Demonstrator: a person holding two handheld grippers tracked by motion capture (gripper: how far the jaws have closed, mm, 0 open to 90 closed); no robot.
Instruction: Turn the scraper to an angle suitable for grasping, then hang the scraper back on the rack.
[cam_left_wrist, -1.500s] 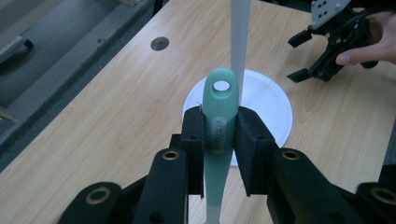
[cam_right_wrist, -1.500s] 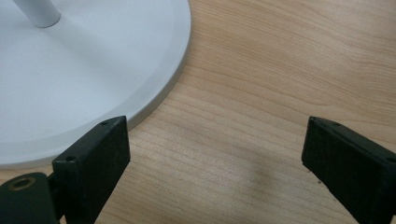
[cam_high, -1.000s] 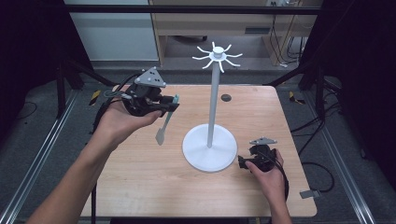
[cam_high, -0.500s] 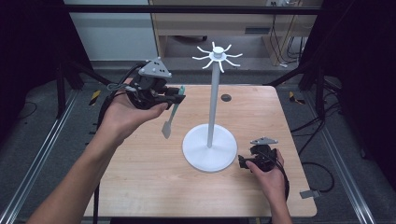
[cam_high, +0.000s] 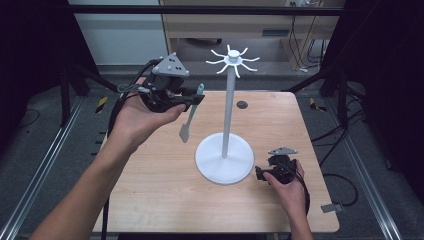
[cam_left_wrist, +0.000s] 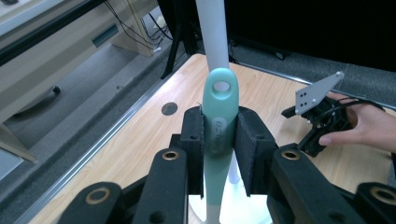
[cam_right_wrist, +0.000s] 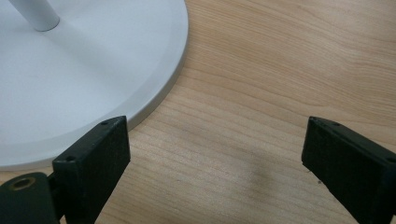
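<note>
Since the earlier high view, the left gripper (cam_high: 192, 97) has climbed and swung toward the upper middle of the frame, carrying the green spatula (cam_high: 190, 114) up from in front of the stand's base toward the pole; the right gripper (cam_high: 260, 172) has stayed put at the lower right, beside the base.

The left jaws are clamped on the spatula's handle just below its hanging hole, which the left gripper view shows plainly at the centre of the frame (cam_left_wrist: 221, 86), lined up in front of the white pole (cam_left_wrist: 212, 32). In the high view the spatula hangs tilted, blade down and to the left, handle tip up near the pole, well below the ring of hooks (cam_high: 233, 61) at the top of the rack. The right jaws stand wide apart and hold nothing, resting low over the worktop (cam_right_wrist: 261, 116) with the edge of the round base (cam_right_wrist: 154, 88) at the upper left of that view.

By my reading the pick-up is done and the lift is partway; left to do are raising the handle to hook height, threading the hole over one prong, and letting go.

The blade is cut off at the bottom of the left gripper view, the hooks lie above its top edge, and from above I cannot tell how near the handle is to the pole.
</note>
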